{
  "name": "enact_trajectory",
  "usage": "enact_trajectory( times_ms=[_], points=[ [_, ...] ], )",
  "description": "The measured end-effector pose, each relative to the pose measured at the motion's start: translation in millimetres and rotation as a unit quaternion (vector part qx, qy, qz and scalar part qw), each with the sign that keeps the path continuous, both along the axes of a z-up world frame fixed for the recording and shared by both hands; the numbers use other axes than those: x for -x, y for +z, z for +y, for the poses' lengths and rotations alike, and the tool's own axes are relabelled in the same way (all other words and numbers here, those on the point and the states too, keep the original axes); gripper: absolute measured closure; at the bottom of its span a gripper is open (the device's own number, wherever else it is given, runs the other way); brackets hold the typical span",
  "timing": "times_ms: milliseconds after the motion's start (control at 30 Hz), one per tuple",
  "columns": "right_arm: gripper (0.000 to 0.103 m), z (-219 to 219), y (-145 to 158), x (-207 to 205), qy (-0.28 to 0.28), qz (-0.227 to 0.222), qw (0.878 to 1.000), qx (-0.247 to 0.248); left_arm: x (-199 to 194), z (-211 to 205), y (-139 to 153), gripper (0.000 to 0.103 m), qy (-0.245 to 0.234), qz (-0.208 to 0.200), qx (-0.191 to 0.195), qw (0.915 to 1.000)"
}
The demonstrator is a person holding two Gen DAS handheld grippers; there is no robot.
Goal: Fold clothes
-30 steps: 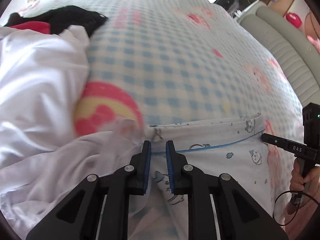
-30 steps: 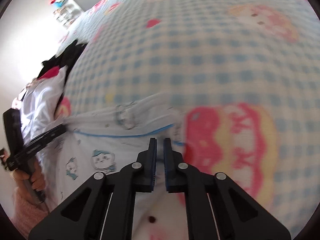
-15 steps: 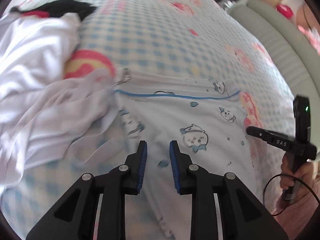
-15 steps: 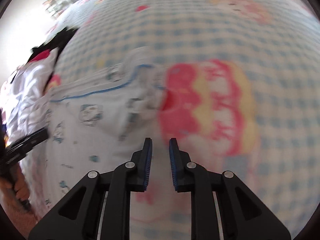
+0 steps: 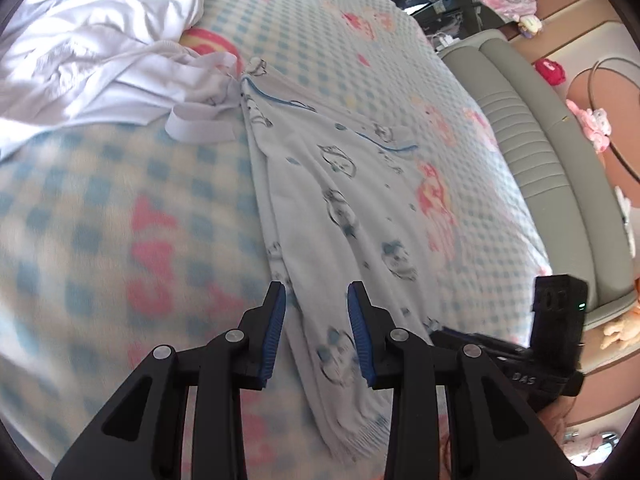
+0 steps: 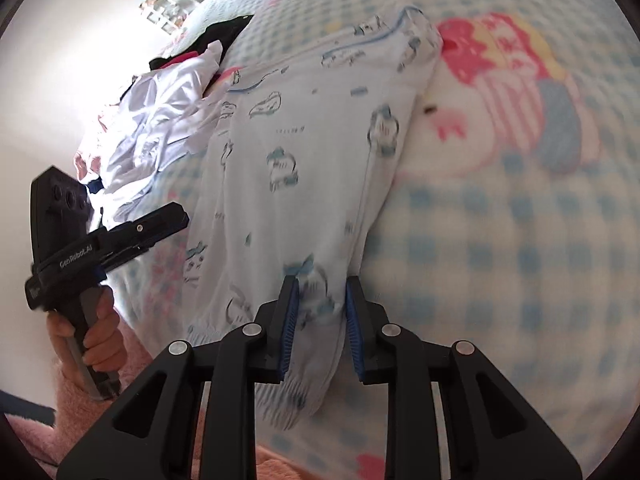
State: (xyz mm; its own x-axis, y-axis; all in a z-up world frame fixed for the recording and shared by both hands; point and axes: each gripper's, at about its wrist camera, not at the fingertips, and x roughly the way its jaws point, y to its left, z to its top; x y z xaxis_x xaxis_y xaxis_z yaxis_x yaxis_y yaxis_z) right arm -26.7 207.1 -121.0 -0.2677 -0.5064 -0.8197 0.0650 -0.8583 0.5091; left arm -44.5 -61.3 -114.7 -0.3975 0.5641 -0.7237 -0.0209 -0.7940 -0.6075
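Observation:
Pale blue pyjama trousers with small cartoon prints lie stretched out on the checked bed blanket, waistband at the far end. My left gripper hovers over the near end of the left leg, jaws opening, cloth below the gap but not pinched. In the right wrist view the trousers run away from my right gripper, which is over the right leg's lower end. Its jaws are opening too, with fabric beneath them and the pads apart. The left gripper shows at the left, held by a hand.
A crumpled white garment lies at the far left, touching the waistband corner, with a black garment behind it. A grey-green padded bed edge runs along the right. Pink fluffy fabric sits below the bed's near edge.
Both grippers let go of the waistband and drew back along the trousers to the leg ends. Their jaws have widened. The trousers now lie flat and lengthwise.

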Motion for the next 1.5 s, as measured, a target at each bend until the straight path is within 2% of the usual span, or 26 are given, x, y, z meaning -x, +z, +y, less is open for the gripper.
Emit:
enact_trajectory(
  times_ms=[100, 200, 300, 600, 733, 767, 800, 933, 1033, 1133, 1200, 1267, 1367, 1433, 1467, 1500],
  points=[
    [0.08, 5, -4, -20, -0.025, -0.003, 1.0, 0.019, -18, 3, -5, 0.069, -0.015, -0.012, -0.035, 0.9992],
    [0.079, 6, -1, -35, -0.03, 0.002, 0.999, 0.019, -36, 10, -11, 0.069, -0.029, -0.026, -0.035, 0.9986],
    [0.072, 6, 4, -45, -0.025, 0.01, 1.0, 0.004, -46, 14, -18, 0.069, -0.03, -0.043, -0.057, 0.997],
    [0.072, 7, -2, -54, -0.026, 0.007, 1.0, 0.002, -59, 29, -20, 0.073, -0.044, -0.045, -0.058, 0.9963],
    [0.071, 4, -4, -55, -0.023, 0.005, 1.0, 0.004, -60, 24, -24, 0.081, -0.034, -0.051, -0.063, 0.9961],
    [0.071, 5, -4, -56, -0.024, 0.005, 1.0, 0.005, -61, 23, -24, 0.086, -0.028, -0.05, -0.062, 0.9964],
    [0.071, 6, -5, -56, -0.025, 0.005, 1.0, 0.007, -62, 22, -22, 0.094, -0.022, -0.046, -0.058, 0.997],
    [0.071, 7, -6, -56, -0.027, 0.003, 1.0, 0.001, -70, 21, -7, 0.095, -0.017, -0.021, -0.06, 0.9979],
    [0.07, 2, -3, -56, -0.019, 0.014, 1.0, -0.015, -78, 24, 5, 0.095, -0.027, -0.004, -0.031, 0.9991],
    [0.07, 1, -2, -55, -0.02, 0.019, 0.999, -0.021, -79, 23, -7, 0.095, -0.026, -0.018, -0.018, 0.9993],
    [0.07, 4, -5, -53, -0.023, 0.011, 0.999, -0.024, -72, 19, -32, 0.092, -0.021, -0.055, -0.013, 0.9982],
    [0.07, 8, -10, -52, -0.024, -0.006, 0.999, -0.026, -67, 14, -49, 0.092, -0.017, -0.087, -0.029, 0.9957],
    [0.07, 15, -6, -55, -0.023, -0.012, 0.999, -0.038, -68, 6, -30, 0.089, -0.02, -0.059, -0.034, 0.9975],
    [0.066, 21, 6, -56, -0.023, 0.005, 0.999, -0.048, -64, 1, -16, 0.083, -0.018, -0.039, -0.023, 0.9988],
    [0.066, 23, 12, -54, -0.024, 0.013, 0.998, -0.053, -59, -3, -15, 0.074, -0.013, -0.037, -0.023, 0.999],
    [0.066, 24, 16, -51, -0.026, 0.019, 0.998, -0.053, -53, -7, -16, 0.072, -0.007, -0.039, -0.026, 0.9989]
  ],
)
